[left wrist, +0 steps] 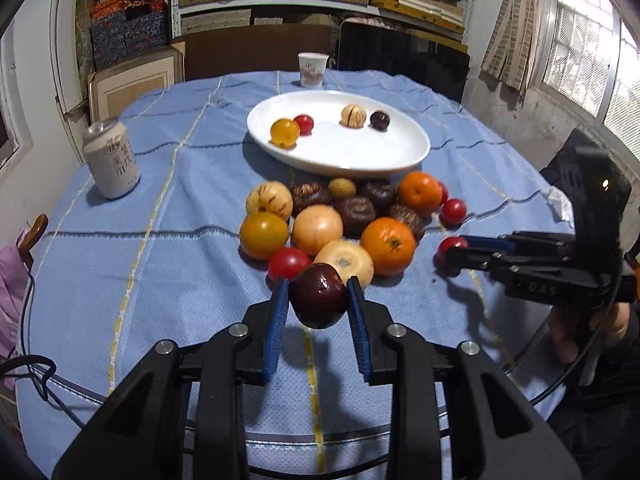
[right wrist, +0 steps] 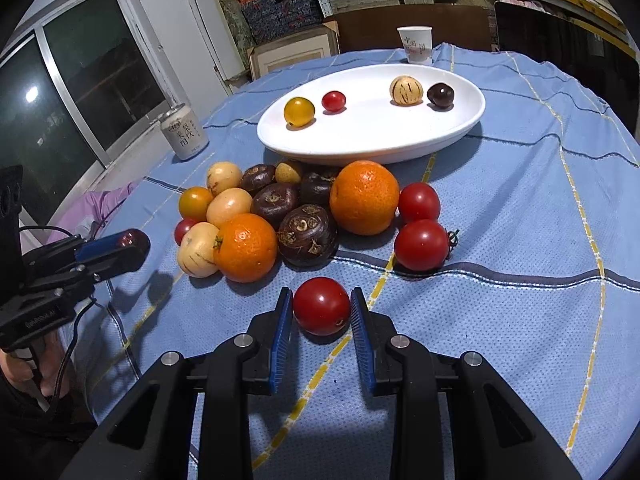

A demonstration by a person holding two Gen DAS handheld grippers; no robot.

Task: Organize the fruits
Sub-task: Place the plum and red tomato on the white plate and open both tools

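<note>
Gripping dark fruit [left wrist: 319, 295] w/ left tool [left wrist: 319, 298]; right tool [right wrist: 322, 312] clamps red tomato [right wrist: 322, 311] on tablecloth [right wrist: 520, 320].

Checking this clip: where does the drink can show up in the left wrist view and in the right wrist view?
Left wrist view: the drink can stands upright at the left, on the blue tablecloth, left of the white plate.
Right wrist view: the drink can stands upper left, between the window and the white plate.
Shared landmark: the paper cup beyond the plate.
</note>
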